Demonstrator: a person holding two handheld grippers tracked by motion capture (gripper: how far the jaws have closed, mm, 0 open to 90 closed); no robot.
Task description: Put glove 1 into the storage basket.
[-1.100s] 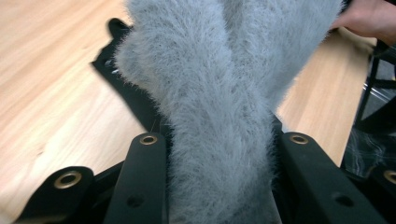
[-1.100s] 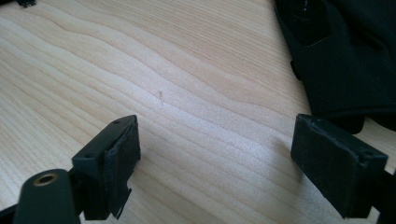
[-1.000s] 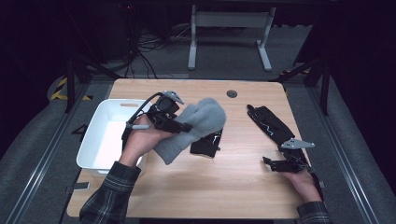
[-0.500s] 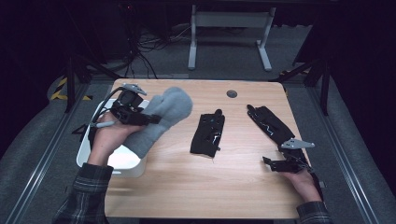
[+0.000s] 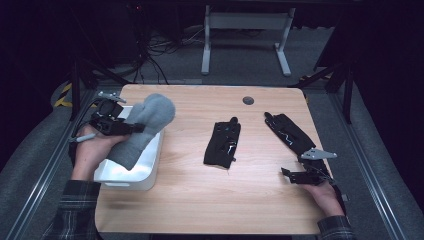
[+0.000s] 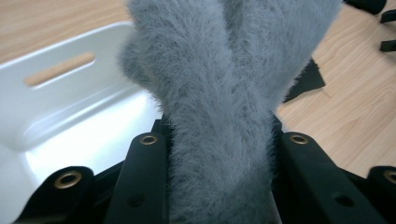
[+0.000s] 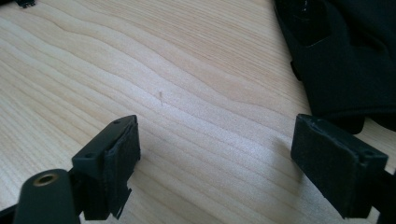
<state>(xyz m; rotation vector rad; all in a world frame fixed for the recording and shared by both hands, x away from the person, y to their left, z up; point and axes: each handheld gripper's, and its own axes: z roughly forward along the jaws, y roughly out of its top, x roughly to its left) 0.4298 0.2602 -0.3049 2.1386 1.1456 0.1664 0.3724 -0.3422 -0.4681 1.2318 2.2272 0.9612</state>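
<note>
I'm holding the grey fuzzy sock (image 5: 142,127) in my left gripper (image 5: 131,128), jaws clamped narrow on its middle; in the left gripper view the sock (image 6: 219,116) is bulging up between the two black jaws, pads pressing its sides. Landmark: the white bin (image 5: 150,167) at the desk's (image 5: 200,200) left edge. The sock is hanging above the bin, long axis slanting from the toe end high over the bin's far-right corner down to the cuff end low over the bin's inside, near my left hand (image 5: 92,152). So the drop spot is lying straight below the jaws; the bin's floor (image 6: 70,140) is showing just under and to the side of the sock in the left gripper view. My judgement: the next step is lowering a little and opening the jaws, watching that the toe end isn't draping over the bin's right wall.

Sock looks: pale grey, thick, fluffy nap, soft and folded on itself, seems limp.

My right gripper (image 5: 305,175) is resting on the desk well right of the bin, jaws standing wide with nothing between them (image 7: 215,154), bare wood there. A black glove (image 5: 290,132) is lying just beyond it, another black glove (image 5: 223,144) between it and the bin. Left hand is the nearer to the bin by far.
</note>
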